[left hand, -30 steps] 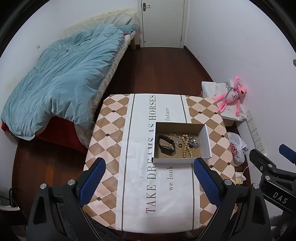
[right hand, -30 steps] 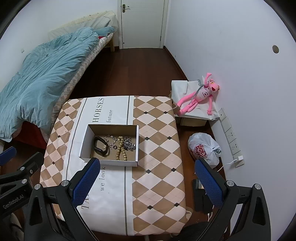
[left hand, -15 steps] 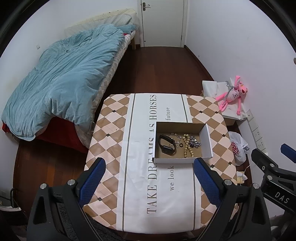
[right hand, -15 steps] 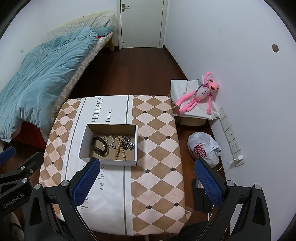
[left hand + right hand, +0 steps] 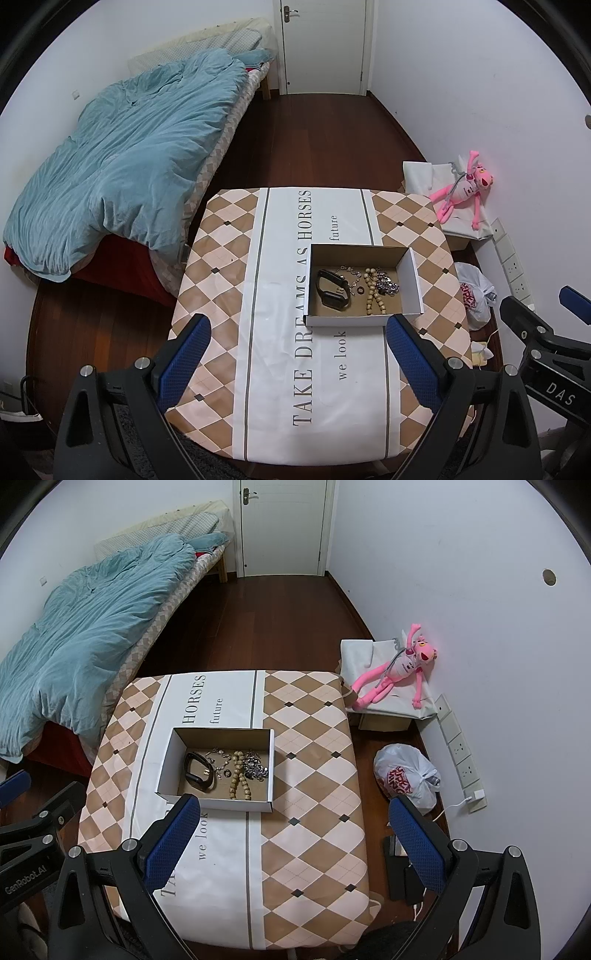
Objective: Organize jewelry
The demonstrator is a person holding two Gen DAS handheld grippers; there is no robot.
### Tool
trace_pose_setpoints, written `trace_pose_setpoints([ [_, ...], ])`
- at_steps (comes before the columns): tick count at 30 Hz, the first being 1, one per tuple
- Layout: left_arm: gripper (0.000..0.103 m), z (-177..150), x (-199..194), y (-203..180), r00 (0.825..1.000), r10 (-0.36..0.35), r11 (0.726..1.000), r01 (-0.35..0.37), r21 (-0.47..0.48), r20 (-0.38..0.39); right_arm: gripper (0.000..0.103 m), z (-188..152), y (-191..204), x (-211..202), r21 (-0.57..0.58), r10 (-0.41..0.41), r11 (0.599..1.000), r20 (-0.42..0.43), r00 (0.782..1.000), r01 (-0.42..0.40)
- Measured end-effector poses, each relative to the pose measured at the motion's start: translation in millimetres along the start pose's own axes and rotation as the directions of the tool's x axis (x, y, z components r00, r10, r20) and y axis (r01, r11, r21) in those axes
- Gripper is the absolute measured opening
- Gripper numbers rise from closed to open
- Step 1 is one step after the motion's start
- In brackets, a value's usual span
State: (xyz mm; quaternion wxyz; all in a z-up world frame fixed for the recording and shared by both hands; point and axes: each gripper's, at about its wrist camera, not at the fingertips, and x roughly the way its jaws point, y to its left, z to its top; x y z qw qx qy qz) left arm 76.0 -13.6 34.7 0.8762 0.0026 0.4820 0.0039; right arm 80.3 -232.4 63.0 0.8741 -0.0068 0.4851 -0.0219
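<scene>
White walls (image 5: 461, 74), wood floor (image 5: 314, 147), bed (image 5: 129, 158)

The counter (image 5: 280, 369) lies bare around the open-topped cardboard box (image 5: 364, 320), whose raised walls fence the jewelry; the bed (image 5: 122, 177) stands at ten o'clock.

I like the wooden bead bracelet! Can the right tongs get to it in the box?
Probably yes. The right tongs are open and empty, the shallow cardboard box has no lid, and the tan wooden bead bracelet lies uncovered, though a silver chain sits close beside it.
</scene>
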Motion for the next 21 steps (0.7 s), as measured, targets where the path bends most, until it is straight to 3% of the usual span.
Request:
trace_pose_setpoints([
  [21,0.097,-1.2,-0.7,2.1,1.0,-0.004,1.0,0.004,0.005,0.013,0.103,0.4,-0.9,-0.2,0.0,0.0,1.0,-0.002,1.0,0.0],
])
